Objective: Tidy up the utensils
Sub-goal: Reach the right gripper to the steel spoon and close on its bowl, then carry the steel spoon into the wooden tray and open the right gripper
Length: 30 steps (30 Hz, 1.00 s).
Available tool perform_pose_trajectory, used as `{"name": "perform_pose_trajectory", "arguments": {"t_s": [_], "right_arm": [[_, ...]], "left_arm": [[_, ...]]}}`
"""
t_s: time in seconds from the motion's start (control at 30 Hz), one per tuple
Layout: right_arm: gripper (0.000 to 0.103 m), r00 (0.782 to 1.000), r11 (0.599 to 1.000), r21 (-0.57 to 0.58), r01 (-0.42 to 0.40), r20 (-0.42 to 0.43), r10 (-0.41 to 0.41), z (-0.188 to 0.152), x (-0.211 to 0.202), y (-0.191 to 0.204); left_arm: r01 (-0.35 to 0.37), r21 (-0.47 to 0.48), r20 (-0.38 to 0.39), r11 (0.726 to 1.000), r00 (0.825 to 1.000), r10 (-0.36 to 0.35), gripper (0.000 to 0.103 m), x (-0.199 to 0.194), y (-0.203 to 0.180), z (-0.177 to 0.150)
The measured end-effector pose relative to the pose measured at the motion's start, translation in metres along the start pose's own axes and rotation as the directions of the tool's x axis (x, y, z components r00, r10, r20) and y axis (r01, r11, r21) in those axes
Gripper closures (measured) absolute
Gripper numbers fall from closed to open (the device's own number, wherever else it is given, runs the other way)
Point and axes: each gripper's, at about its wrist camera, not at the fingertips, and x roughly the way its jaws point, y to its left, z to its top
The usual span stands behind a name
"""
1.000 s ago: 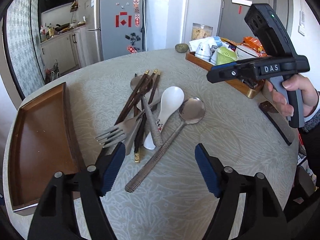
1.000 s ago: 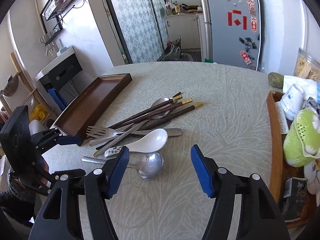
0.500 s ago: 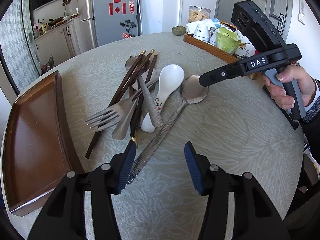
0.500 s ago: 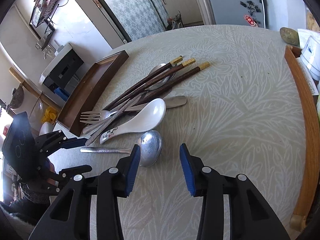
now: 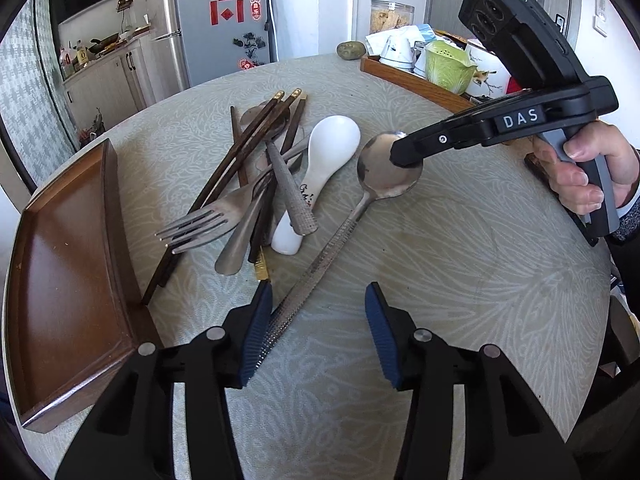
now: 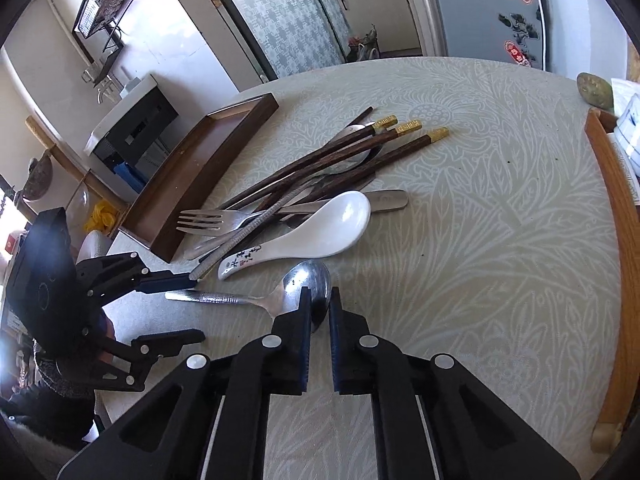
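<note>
Right gripper [image 6: 319, 310]: jaws just closed, pinching the steel spoon [image 6: 308, 284] bowl on the counter [image 6: 480, 240]. Left gripper [image 5: 316, 316]: jaws narrowing, half apart, astride its handle, one pad touching. Beyond: white spoon [image 5: 332, 144], fork [image 5: 200, 224], chopsticks [image 5: 256, 136] heaped; tray [image 5: 60, 260] left.

You are in a home kitchen: a magnet-covered fridge [image 5: 224, 20], cabinets [image 5: 108, 80] with cookware, and a cloth-covered dining table [image 5: 460, 260].

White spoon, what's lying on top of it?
A textured metal handle crosses the white spoon over its handle, hiding part of the writing there. Its bowl is uncovered; nothing beneath it shows.
</note>
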Motion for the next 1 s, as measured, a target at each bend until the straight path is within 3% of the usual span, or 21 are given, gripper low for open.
{"name": "perform_pose_trajectory", "arguments": {"t_s": [0.13, 0.27, 0.57, 0.8, 1.0], "right_arm": [[0.096, 1.000, 1.000, -0.012, 0.002, 0.019, -0.001, -0.003, -0.014, 0.008], [0.098, 0.999, 0.999, -0.037, 0.003, 0.041, -0.001, -0.004, -0.029, 0.020], [0.101, 0.996, 0.995, -0.103, 0.002, 0.088, 0.007, 0.007, -0.054, 0.063], [0.101, 0.991, 0.975, -0.218, -0.035, 0.120, 0.062, 0.059, -0.050, 0.119], [0.101, 0.990, 0.949, -0.306, -0.078, 0.090, 0.111, 0.126, -0.006, 0.146]], "left_arm": [[-0.013, 0.009, 0.005, 1.000, 1.000, 0.013, 0.060, -0.004, -0.005, -0.002], [-0.031, 0.019, 0.016, 0.999, 0.999, 0.030, 0.080, -0.011, -0.007, -0.004], [-0.066, 0.036, 0.061, 0.997, 0.996, 0.064, 0.083, -0.043, -0.008, -0.010], [-0.151, -0.037, 0.114, 0.988, 0.981, 0.154, 0.084, -0.082, 0.032, -0.003], [-0.216, -0.146, 0.116, 0.965, 0.965, 0.234, 0.085, -0.087, 0.091, 0.005]]}}
